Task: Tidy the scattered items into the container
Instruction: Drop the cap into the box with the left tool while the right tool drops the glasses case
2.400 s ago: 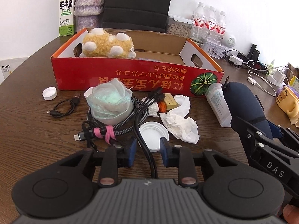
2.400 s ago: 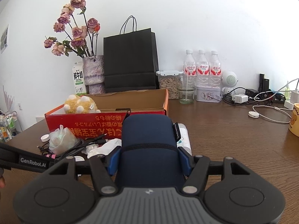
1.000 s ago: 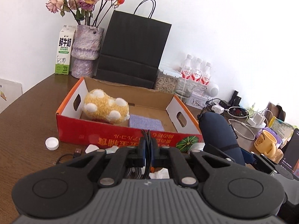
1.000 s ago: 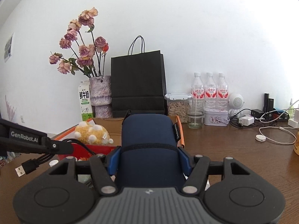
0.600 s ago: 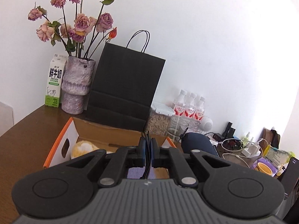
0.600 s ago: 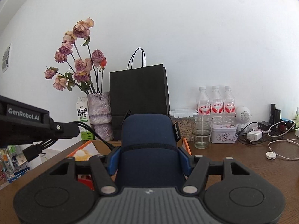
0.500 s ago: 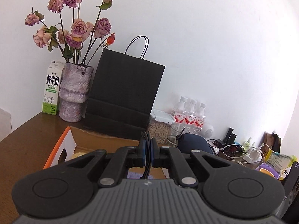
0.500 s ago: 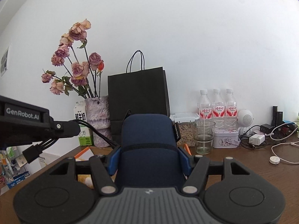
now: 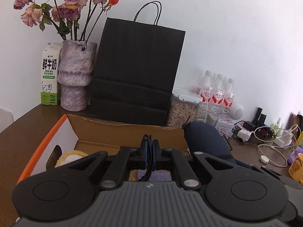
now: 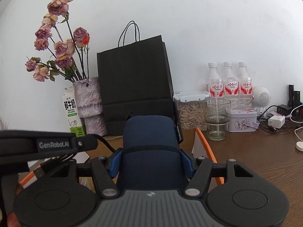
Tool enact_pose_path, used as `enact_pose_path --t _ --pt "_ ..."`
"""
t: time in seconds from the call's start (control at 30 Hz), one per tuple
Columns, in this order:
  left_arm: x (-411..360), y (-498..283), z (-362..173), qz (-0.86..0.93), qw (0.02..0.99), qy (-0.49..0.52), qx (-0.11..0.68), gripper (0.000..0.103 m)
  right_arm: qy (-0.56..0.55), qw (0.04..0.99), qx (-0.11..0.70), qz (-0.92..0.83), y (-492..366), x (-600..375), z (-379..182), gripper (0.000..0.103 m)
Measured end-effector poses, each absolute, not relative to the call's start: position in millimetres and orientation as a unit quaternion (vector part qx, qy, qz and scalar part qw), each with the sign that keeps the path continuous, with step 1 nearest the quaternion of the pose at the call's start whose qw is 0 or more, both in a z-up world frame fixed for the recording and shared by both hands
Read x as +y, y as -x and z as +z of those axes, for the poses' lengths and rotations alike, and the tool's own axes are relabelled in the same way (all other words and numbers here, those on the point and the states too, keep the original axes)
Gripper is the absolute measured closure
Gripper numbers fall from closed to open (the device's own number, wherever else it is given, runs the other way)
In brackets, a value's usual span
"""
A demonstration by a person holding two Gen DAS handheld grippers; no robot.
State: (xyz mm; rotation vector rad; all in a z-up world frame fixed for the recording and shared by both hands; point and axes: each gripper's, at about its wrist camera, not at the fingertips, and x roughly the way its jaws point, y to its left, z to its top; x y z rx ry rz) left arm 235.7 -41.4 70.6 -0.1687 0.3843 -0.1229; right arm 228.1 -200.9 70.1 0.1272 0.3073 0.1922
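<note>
My left gripper (image 9: 149, 147) is shut on a bundle of black cables (image 9: 148, 167) that hang down between its blue pads. It hovers over the open cardboard box (image 9: 123, 134), which has an orange rim. In the box lie a yellow plush toy (image 9: 72, 156) and a purple cloth (image 9: 161, 176), both mostly hidden by the gripper. My right gripper (image 10: 150, 160) is shut on a navy blue pouch (image 10: 150, 132), held over the box's right end (image 10: 206, 147). In the left wrist view the pouch (image 9: 204, 141) shows to the right. In the right wrist view the left gripper (image 10: 90, 143) reaches in from the left.
Behind the box stand a black paper bag (image 9: 136, 71), a vase of dried roses (image 9: 75, 75) and a milk carton (image 9: 49, 75). To the right are water bottles (image 10: 229, 83), a glass (image 10: 216, 121), a seed jar (image 10: 191, 113), a tin (image 10: 242, 120), chargers with cables (image 9: 272, 138) and a yellow mug (image 9: 296, 167).
Both grippers have moved forward over the box with their loads. The bag and vase loom larger. The box's red front and the items before it have dropped out of view.
</note>
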Motion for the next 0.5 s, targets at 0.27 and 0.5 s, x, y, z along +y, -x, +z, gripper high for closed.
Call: enact_pose_path --t 0.27,0.5 --pt "-45 -231 70 -0.054 0.979 0.065 0.186 0.097 -0.047 0.984 0.146 0.093 -221 -197 72 0.041" --pt "-45 -220 78 0.012 0.989 0.057 0.134 0.000 -0.040 0.988 0.127 0.075 -212 -199 77 0.000"
